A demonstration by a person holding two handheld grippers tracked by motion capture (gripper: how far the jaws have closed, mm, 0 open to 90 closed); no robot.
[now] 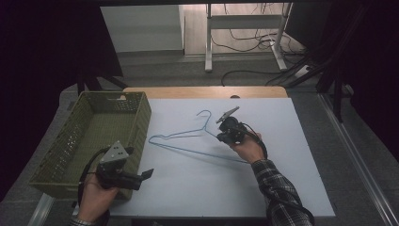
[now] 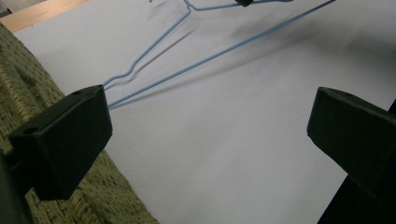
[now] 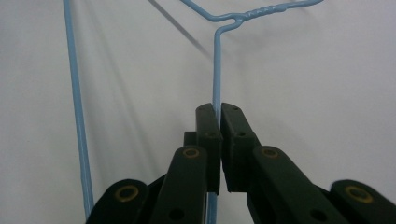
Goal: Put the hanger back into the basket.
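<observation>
A light-blue wire hanger [image 1: 188, 141] hangs slightly above the white table cover, casting a shadow under it. My right gripper [image 1: 220, 137] is shut on the sloping wire just below the hanger's twisted neck. In the right gripper view the pads [image 3: 217, 112] pinch that thin wire [image 3: 215, 60], and the long bottom bar runs up the left side. My left gripper [image 1: 146, 175] is held at the front left beside the basket, pointing toward the hanger. Its jaws [image 2: 205, 130] stand wide open with nothing between them, and the hanger's [image 2: 187, 63] far end lies ahead.
An olive-green woven basket [image 1: 136, 117] stands at the left edge of the table, and its rim [image 2: 28, 93] sits right by my left jaw. The white cover [image 1: 202, 188] spans the table, with a wooden strip [image 1: 202, 92] along the back. Beyond the table are desk legs and cables on the floor.
</observation>
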